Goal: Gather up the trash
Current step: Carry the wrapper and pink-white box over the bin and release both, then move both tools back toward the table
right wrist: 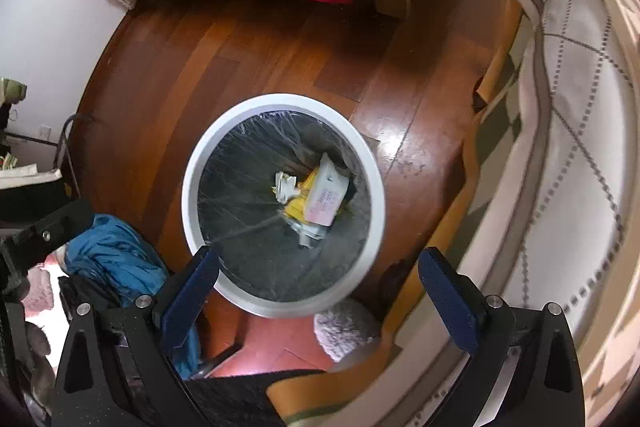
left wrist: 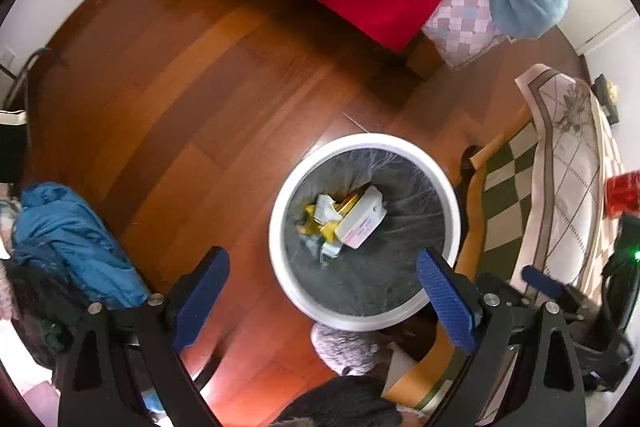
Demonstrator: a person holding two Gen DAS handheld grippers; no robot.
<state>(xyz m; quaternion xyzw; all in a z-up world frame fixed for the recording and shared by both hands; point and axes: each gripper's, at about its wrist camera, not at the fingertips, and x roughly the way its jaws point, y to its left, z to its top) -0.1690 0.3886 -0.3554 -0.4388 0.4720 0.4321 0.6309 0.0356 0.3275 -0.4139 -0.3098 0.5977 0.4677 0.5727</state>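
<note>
Left wrist view: left gripper (left wrist: 322, 291), fingers apart, empty, above the floor (left wrist: 168, 99). White bin (left wrist: 280, 267) stands beside the table; its lined bottom holds trash (left wrist: 348, 221): a white box, yellow wrappers, paper.

Right wrist view: right gripper (right wrist: 318, 291), fingers apart, empty, over the bin (right wrist: 192, 187). Trash (right wrist: 316, 199) sits deep inside. Judgement: any drop should be centred over the opening, clear of the rim.

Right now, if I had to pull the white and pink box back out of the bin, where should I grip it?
Probably across the narrow sides of the white and pink box, coming straight down through the bin mouth. It lies uppermost on the trash, tilted against the liner, long faces exposed. Both grippers are open and empty.
</note>
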